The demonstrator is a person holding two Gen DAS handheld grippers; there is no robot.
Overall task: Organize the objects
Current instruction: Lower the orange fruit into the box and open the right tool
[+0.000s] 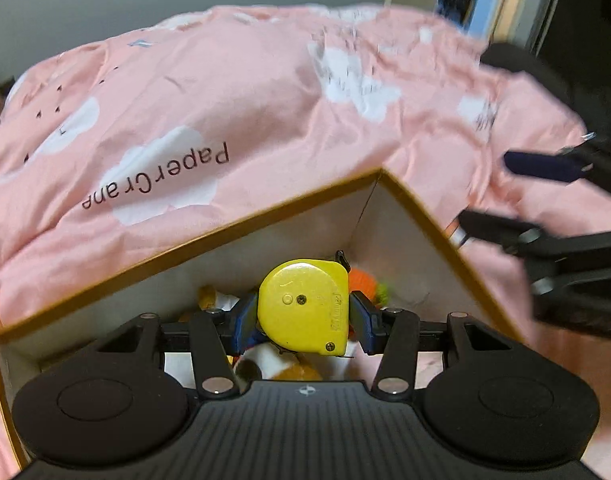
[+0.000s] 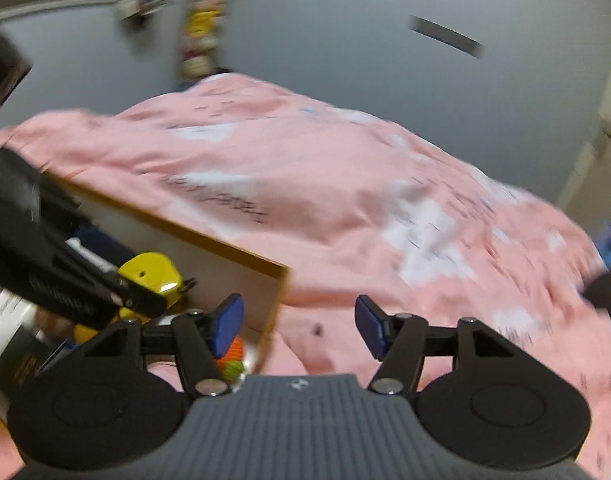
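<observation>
So the yellow tape measure [image 1: 303, 306] is sitting clamped between the blue fingers [image 1: 241, 326] of the left gripper [image 1: 303, 322], hanging right over the open box [image 1: 209, 236]. It's showing its flat screw side to the left wrist camera, standing on edge with the rounded end up and the squarer corner pointing down, and a little black tab is sticking out at its top right. It's roughly as tall as it's wide, so there's not much of a long axis to speak of.

The box is lying on the bed, white inside with a brownish-gold rim. Inside, something orange [image 1: 363, 282] with a fuzzy green bit is peeking out beside the tape measure, and below it there's a blurry white-and-orange jumble I can't really make out.

The right gripper [image 2: 299, 324] is hovering just past the box's corner, over the pink cloud-print bedspread [image 2: 345, 184], fingers released and holding nothing.
</observation>
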